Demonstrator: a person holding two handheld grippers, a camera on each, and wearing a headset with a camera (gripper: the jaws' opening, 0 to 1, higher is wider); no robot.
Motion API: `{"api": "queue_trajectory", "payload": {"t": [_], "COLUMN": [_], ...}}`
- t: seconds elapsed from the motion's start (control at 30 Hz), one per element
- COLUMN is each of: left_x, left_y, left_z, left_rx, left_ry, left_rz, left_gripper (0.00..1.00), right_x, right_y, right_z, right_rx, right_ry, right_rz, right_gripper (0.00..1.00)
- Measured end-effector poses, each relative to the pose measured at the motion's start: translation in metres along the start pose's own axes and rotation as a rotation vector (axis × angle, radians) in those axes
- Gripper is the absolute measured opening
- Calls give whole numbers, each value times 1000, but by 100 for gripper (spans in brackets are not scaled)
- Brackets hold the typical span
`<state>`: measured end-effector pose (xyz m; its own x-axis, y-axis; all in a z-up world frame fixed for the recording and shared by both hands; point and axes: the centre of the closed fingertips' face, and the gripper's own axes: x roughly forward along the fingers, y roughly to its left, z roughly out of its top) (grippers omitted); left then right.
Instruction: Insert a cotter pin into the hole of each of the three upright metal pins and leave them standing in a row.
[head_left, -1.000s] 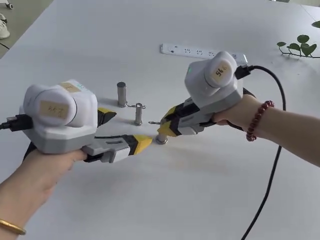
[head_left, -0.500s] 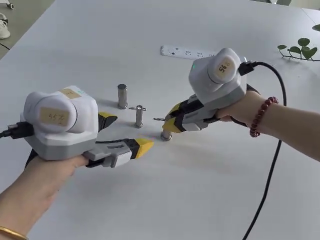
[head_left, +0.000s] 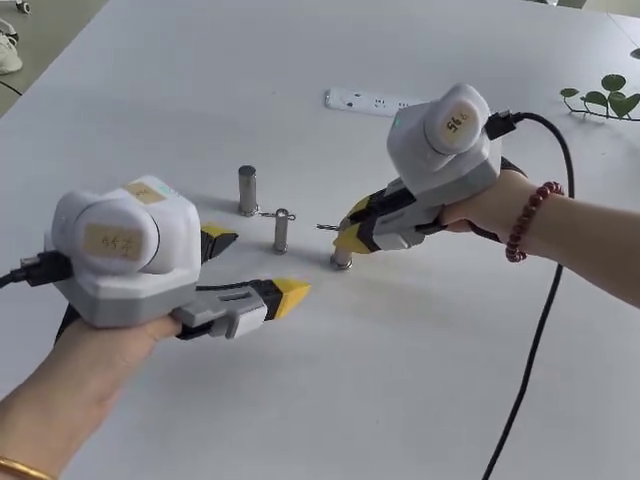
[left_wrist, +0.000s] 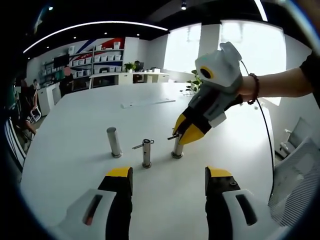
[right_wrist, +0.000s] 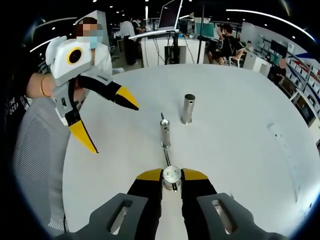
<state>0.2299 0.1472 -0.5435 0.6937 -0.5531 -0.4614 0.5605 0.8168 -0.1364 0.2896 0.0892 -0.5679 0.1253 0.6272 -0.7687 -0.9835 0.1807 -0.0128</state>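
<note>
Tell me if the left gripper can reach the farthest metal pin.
Likely yes: left gripper open, only table between it and the farthest metal pin; right gripper sits at the nearest pin.

On the table (head_left: 400, 380) three metal pins stood in a row: the far pin (head_left: 247, 190) leftmost, the middle pin (head_left: 281, 230) beside it, the near pin (head_left: 342, 258) rightmost, just under the right claw (head_left: 345, 240) and its cotter pin (head_left: 326, 227). A power strip (head_left: 375, 101) lay behind.

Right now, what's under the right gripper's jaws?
The third metal pin. Its base shows below the right gripper, and its top shows between the jaws in the right gripper view. A cotter pin sticks out sideways. The pin's hole is covered.
</note>
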Motion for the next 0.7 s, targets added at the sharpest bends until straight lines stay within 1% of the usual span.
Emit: {"api": "queue_trajectory", "payload": {"t": [0.07, 0.23, 0.33, 0.4, 0.53, 0.7], "left_x": [0, 1, 1, 2, 2, 3], "left_y": [0, 0, -1, -2, -3, -3], "left_z": [-1, -3, -3, -2, -3, -3], "left_rx": [-4, -6, -17, -21, -13, -6], "left_ry": [-1, 2, -2, -5, -2, -2], "left_rz": [-1, -4, -12, -16, -18, -13], "left_gripper": [58, 58, 58, 58, 58, 58], "right_x": [0, 1, 2, 2, 2, 2], "right_y": [1, -2, -5, -4, -5, -5], "right_z": [0, -1, -1, -1, -1, -1], "right_rx": [-2, -2, -3, -5, -23, -36], "right_ry": [2, -1, -2, -4, -1, -6], "right_rz": [5, 14, 21, 22, 38, 38], "right_gripper": [8, 8, 8, 8, 9, 9]}}
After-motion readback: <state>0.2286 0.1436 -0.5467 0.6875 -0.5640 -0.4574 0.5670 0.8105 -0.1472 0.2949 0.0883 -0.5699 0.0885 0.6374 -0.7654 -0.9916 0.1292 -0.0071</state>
